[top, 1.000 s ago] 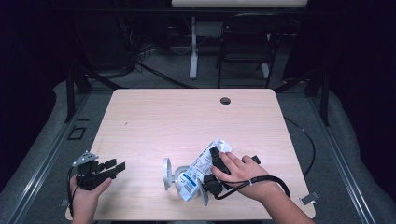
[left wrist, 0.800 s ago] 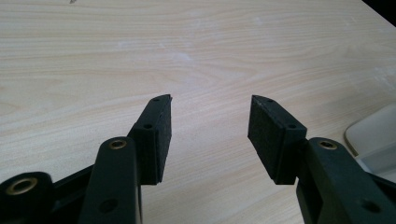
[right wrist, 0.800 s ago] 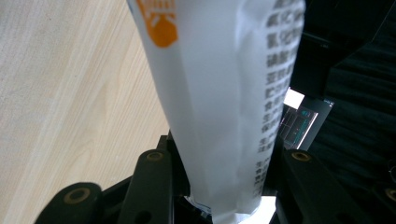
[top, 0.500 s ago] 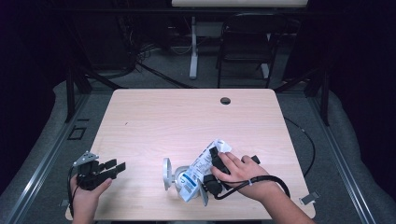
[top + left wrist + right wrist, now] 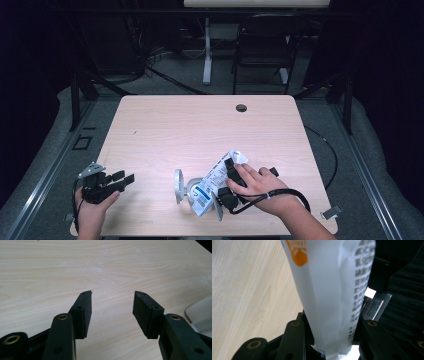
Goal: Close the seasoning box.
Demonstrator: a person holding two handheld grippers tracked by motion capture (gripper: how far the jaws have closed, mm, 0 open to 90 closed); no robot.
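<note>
While one pouch [image 5: 216, 176] sits clamped in right hand-held gripper [image 5: 231, 181], left hand-held gripper [image 5: 112, 306] apart.

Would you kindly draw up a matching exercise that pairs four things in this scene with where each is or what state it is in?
Things:
1. left hand-held gripper
2. right hand-held gripper
3. white packet
4. round hole

Places or states:
A. in the table, near the far edge
B. jaws apart over bare wood, nothing between them
C. closed on the printed packet
D. crumpled, with blue print, at the near edge under the person's right hand

Pairs: 1-B, 2-C, 3-D, 4-A
</note>
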